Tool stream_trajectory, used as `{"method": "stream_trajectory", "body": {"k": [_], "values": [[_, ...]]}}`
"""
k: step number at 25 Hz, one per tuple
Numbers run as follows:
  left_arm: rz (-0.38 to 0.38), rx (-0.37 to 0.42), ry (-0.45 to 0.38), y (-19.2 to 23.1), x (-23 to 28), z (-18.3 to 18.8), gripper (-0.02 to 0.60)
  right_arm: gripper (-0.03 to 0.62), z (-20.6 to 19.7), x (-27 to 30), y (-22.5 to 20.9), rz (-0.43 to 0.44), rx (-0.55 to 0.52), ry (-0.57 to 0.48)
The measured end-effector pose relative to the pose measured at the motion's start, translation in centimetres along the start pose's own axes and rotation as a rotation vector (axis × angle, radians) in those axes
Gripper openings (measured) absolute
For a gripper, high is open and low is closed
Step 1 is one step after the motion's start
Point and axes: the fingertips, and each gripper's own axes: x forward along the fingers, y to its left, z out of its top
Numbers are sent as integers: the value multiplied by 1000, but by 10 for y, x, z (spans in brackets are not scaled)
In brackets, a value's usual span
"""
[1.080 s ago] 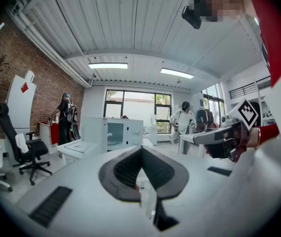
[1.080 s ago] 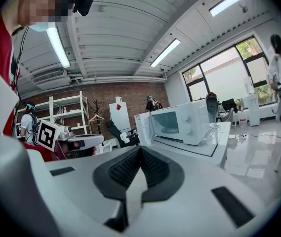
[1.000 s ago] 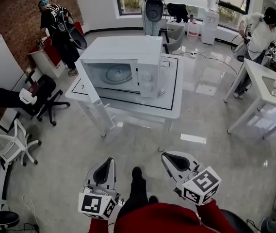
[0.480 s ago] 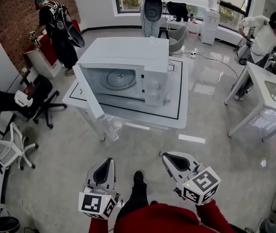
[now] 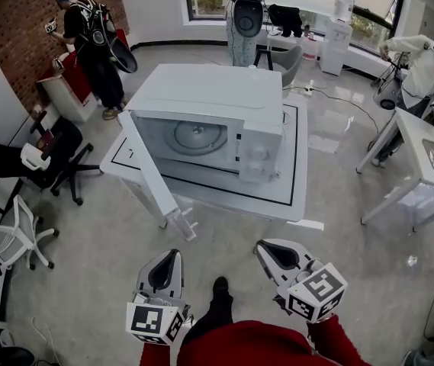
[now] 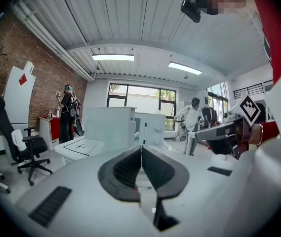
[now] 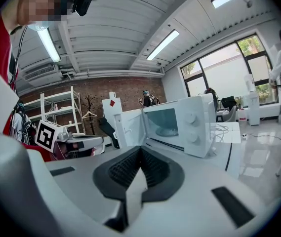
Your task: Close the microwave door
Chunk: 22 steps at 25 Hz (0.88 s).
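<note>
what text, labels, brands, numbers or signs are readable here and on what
No words or numbers are readable in any view.
microwave control panel: any print is too small to read.
left claw, right claw: square black-and-white markers, no letters.
white board: a red diamond sign, no text.

The table (image 5: 297,197) stands ahead of my left tongs (image 5: 172,255) and right tongs (image 5: 262,245), well apart, with the microwave (image 5: 209,90) on it. Its door (image 5: 149,175) juts out toward my left tongs. A second table (image 5: 430,158) stands off to the right.
</note>
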Motion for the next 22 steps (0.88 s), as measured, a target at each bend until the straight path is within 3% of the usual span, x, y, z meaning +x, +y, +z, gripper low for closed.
{"method": "stream_trajectory", "body": {"k": [7,13,15,22], "values": [[-14,11,18,17,20,1,43,12,11,23,-9,3,-12,5],[-41,52,52,20,33,0,174,12,15,34,-17,-6,-1,10],[-54,57,72,21,35,-1,192,12,16,38,-18,-7,7,10],[-98,49,77,24,51,0,199,12,17,46,-22,-4,5,15]]}}
